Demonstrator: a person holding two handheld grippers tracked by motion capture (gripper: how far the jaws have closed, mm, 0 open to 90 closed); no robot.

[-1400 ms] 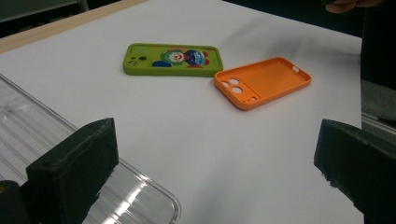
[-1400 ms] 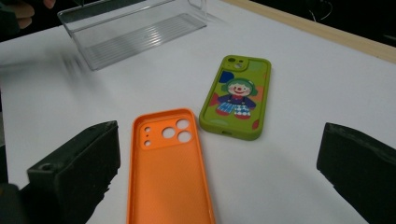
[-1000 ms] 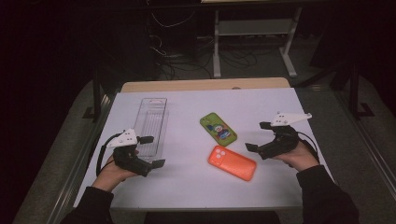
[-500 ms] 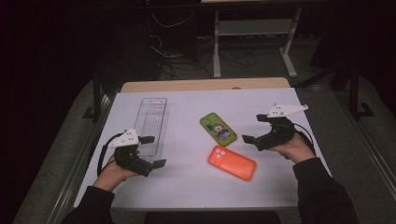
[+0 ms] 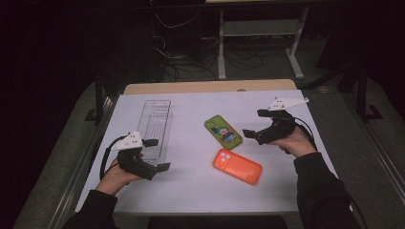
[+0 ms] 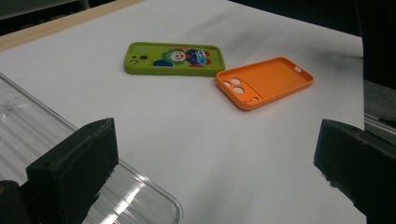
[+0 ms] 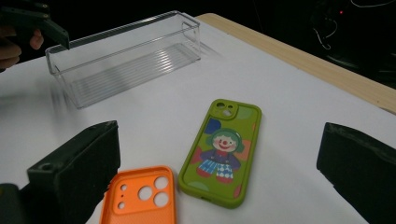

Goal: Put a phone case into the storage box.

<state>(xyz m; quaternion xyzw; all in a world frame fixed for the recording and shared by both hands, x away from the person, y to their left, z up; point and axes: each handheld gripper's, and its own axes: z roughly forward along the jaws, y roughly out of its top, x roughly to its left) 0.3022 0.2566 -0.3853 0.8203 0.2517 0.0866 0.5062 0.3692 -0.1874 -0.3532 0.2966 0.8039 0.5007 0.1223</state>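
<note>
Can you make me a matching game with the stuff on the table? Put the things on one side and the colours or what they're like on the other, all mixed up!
Things:
1. phone case with a clown
2. empty phone case
3. long box
4. right gripper

Descriptions:
A. see-through, nothing inside
B. green
C. jaws wide apart, near the green case
D. orange, hollow side up

Pairs: 1-B, 2-D, 3-A, 4-C
</note>
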